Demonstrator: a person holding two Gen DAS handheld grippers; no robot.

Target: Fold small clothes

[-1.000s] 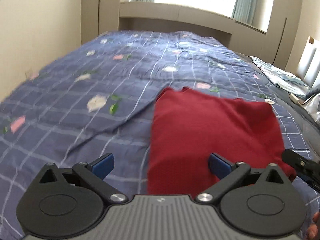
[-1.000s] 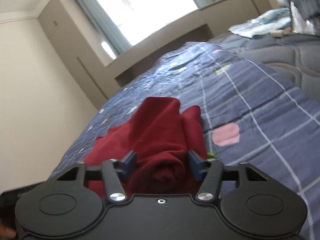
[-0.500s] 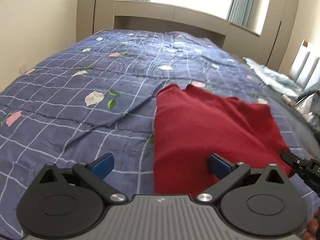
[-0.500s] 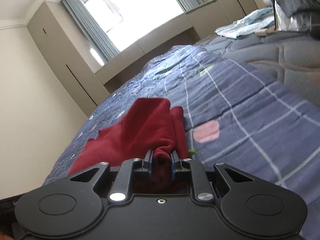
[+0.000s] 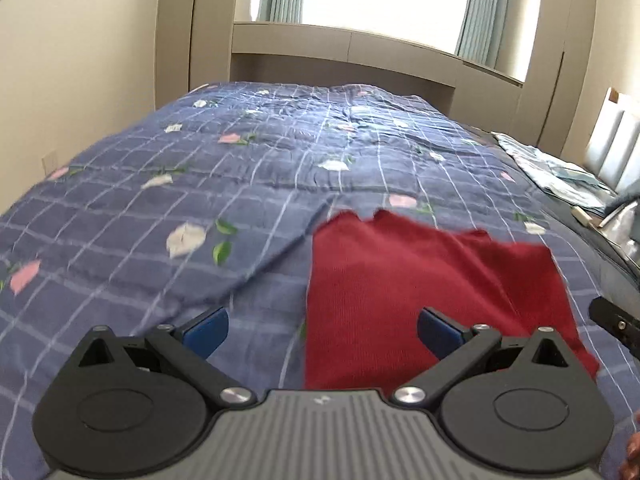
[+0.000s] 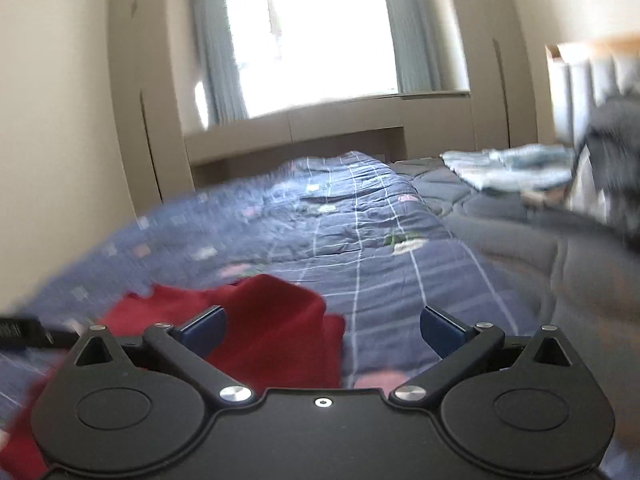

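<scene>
You are holding two grippers over a bed covered by a blue checked quilt (image 5: 240, 184) with a flower print. The red garment (image 5: 420, 292) lies flat on the quilt, towards the right of the left wrist view, roughly rectangular, its near edge hidden under your left gripper (image 5: 320, 330). That gripper hangs with its jaws wide — the right blue pad sits over the red cloth without pressing it, the left pad over bare quilt.

In the blurred right wrist view, your right gripper (image 6: 322, 330) has its jaws opening to their widest. Part of the red garment lies between and below the pads, but neither pad pinches it; a raised fold of the cloth humps up just ahead of the left pad.

Judging from this, one fold has just been laid down and let go, and the garment is partly folded. The next move probably calls for choosing a fresh edge or corner, closing on it cleanly, and carrying it across — while keeping that loose hump from dragging. A pale folded cloth (image 6: 508, 168) lies well apart, at the far right of the bed.
</scene>
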